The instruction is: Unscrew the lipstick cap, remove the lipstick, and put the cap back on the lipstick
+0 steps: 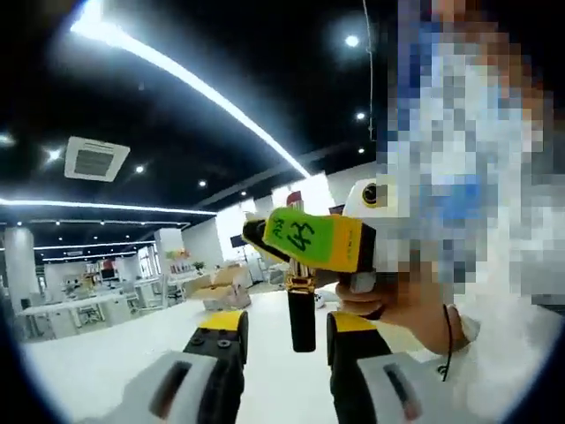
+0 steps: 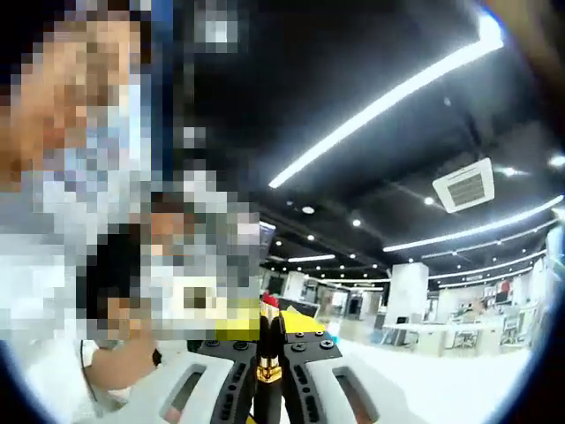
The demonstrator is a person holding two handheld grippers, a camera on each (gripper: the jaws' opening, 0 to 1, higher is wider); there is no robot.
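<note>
Open-plan office, strip lights overhead | white table (image 1: 106,362) below | right gripper (image 1: 296,265) clamps lipstick (image 2: 268,349), bullet exposed, mid-air | left gripper (image 1: 284,340) jaws parted, nothing held | cap unseen | risk: misaligned recapping smears bullet.

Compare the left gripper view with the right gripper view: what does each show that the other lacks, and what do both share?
Left gripper view alone: the other claw with a green label, holding the lipstick from above, black base hanging down; the left claw open below it.

Right gripper view alone: the lipstick's red tip, pointing up between the right claw.

Both: the lipstick, a ceiling vent, strip lights, a white table.
</note>
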